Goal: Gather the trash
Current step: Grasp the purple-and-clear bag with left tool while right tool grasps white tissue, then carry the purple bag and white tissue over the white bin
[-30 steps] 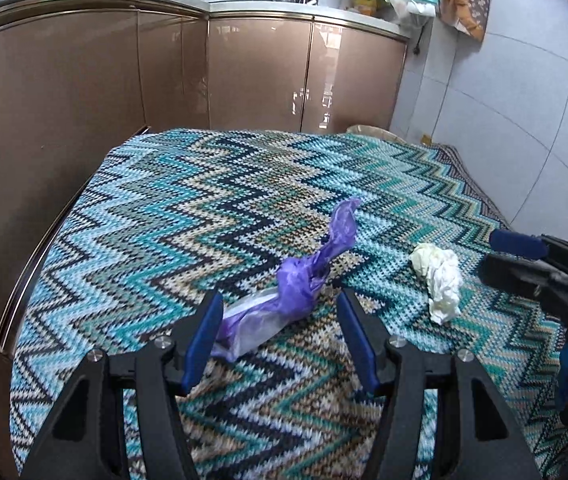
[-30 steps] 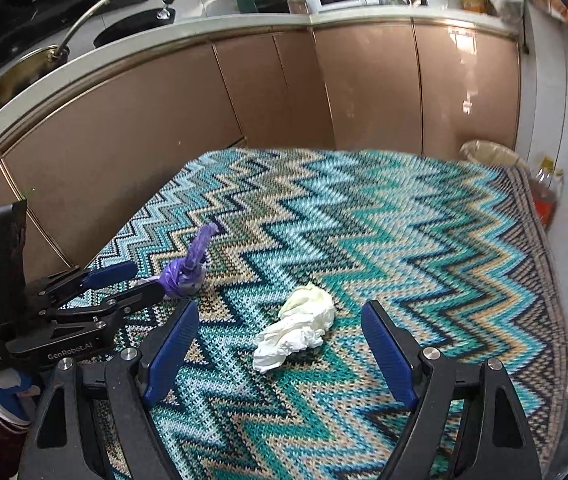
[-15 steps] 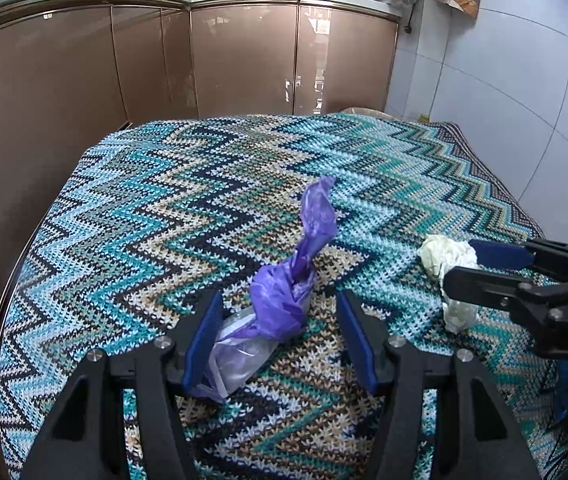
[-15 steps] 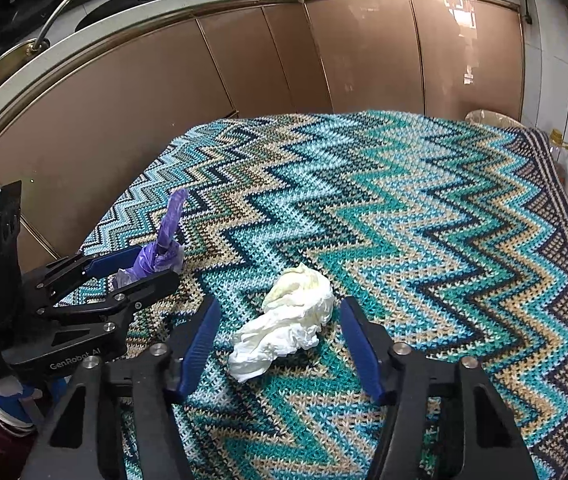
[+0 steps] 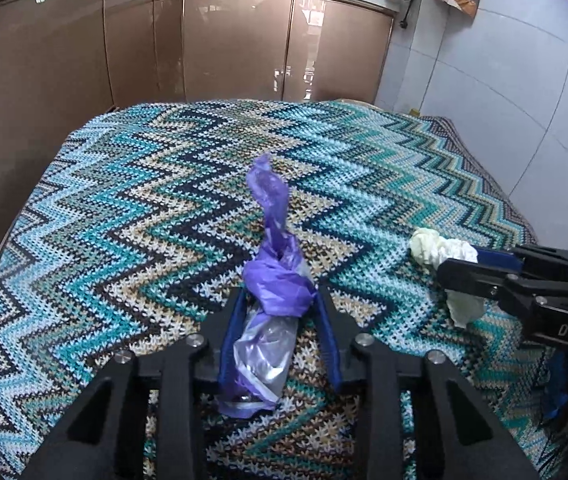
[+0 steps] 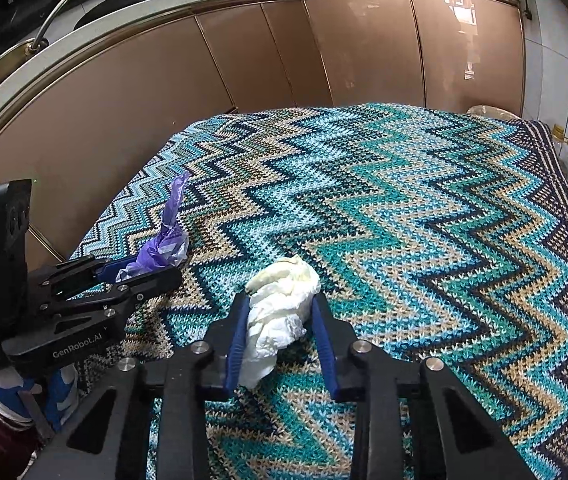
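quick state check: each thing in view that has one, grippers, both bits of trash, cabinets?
left gripper: jaws closing, pads against the purple bag
right gripper: jaws closing, pads against the tissue
purple plastic bag: twisted and knotted, lying on the zigzag blanket, tail sticking up
white tissue: crumpled, lying on the blanket
cabinet doors: shut

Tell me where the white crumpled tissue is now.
The white crumpled tissue lies on the zigzag cloth between the closing right gripper fingers, right of the purple bag.
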A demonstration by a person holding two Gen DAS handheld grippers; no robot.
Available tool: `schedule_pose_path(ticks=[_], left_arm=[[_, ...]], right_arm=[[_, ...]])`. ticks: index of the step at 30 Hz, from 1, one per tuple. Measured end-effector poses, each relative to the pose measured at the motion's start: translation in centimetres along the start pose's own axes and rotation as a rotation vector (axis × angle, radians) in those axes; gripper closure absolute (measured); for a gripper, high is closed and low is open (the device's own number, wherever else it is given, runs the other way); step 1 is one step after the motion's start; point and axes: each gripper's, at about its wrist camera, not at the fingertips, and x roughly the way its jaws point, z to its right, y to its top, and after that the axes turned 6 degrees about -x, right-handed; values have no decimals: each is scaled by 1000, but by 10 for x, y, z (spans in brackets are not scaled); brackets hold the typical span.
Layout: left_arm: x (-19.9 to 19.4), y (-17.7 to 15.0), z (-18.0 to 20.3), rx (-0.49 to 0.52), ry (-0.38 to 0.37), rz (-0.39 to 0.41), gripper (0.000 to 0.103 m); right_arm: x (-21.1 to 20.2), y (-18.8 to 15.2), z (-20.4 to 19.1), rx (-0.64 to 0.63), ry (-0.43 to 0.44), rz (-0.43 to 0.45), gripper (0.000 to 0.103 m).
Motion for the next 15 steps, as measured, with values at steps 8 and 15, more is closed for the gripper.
schedule_pose_path(ticks=[8, 15], left_arm=[[-22, -2, -1, -17, -52, 26, 76], [-62, -4, 16, 20, -26, 80, 76]], right_arm=[[-20, -2, -13, -29, 13, 29, 84], [-56, -6, -28, -57, 11, 77, 85]])
